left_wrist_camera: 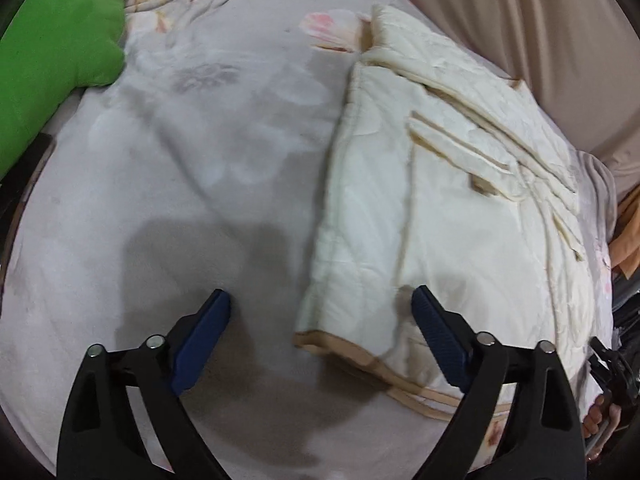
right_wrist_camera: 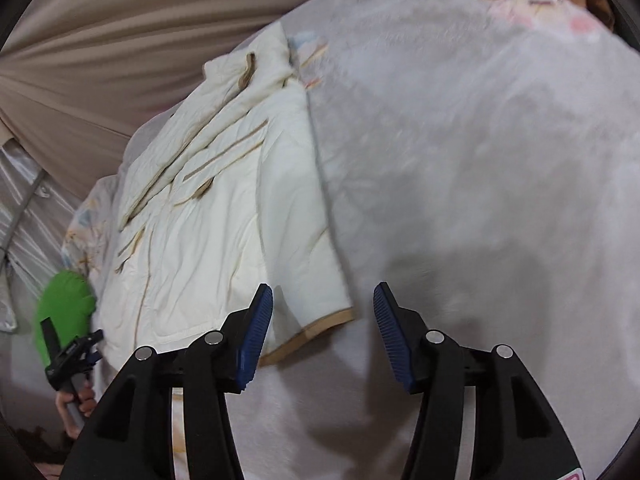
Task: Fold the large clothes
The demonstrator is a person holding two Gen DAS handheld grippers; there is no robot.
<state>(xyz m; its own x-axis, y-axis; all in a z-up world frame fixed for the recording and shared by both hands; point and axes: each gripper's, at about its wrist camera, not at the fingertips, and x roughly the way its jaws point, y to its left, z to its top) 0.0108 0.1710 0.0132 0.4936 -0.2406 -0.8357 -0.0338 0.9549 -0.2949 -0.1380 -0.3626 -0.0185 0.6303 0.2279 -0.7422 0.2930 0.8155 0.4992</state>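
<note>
Left wrist: left gripper open over garment hem, blanket bare alongside.

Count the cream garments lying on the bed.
1: the cream jacket lies folded on the grey floral blanket, near the curtain side. Others could lie outside both views.

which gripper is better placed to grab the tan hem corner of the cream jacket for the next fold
Probably the left gripper: its open jaws already straddle the cream jacket just above the tan hem corner. The right gripper is open too, but the corner sits by its left finger, mostly outside the gap.
</note>
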